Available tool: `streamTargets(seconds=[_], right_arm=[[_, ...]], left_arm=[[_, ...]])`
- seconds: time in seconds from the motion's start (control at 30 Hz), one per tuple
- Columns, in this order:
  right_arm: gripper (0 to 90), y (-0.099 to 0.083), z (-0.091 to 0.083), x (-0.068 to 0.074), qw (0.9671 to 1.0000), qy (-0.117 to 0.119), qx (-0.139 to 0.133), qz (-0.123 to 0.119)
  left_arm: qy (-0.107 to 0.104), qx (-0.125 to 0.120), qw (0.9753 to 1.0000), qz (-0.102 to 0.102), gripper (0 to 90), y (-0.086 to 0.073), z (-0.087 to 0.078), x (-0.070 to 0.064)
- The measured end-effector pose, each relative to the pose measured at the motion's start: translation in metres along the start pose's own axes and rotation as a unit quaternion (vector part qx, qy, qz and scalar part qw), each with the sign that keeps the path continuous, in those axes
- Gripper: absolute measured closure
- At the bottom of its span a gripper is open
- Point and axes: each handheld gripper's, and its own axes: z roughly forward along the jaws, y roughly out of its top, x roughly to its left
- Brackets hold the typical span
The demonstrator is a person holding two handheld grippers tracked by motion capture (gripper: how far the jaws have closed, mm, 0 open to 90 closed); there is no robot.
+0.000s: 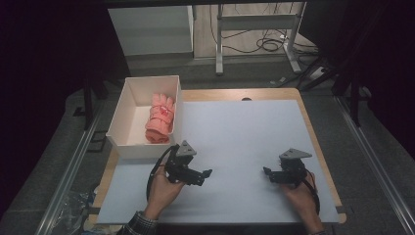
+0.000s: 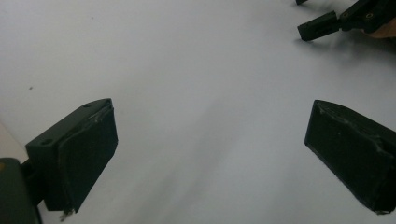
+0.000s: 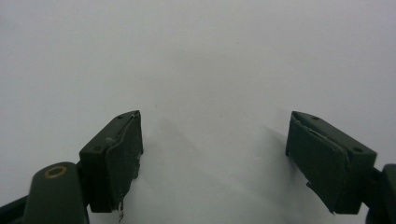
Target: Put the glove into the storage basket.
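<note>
A rolled pink towel [image 1: 160,120] is seen lying inside the white box [image 1: 128,146] at the table's left edge. The left gripper [image 1: 207,173] is held spread wide, empty, over the white mat [image 1: 235,137]. The right gripper [image 1: 266,171] is likewise spread, empty, well apart.

**Bright table, dark room**

Overhead light washes my white mat [image 1: 244,142] evenly while the surroundings fall into black. Up close, my jaws cast soft grey shadows, the mat blurs featureless, and the corners dim slightly.
</note>
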Motion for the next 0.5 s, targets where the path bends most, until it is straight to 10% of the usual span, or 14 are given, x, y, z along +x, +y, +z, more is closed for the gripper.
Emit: streamTargets(seconds=[0.5], right_arm=[[19.2,0.0,0.0,0.0,1.0,0.0,0.0,-0.001]], left_arm=[[-0.002,0.021,0.9997,-0.009,2.8,-0.028,0.023,0.005]])
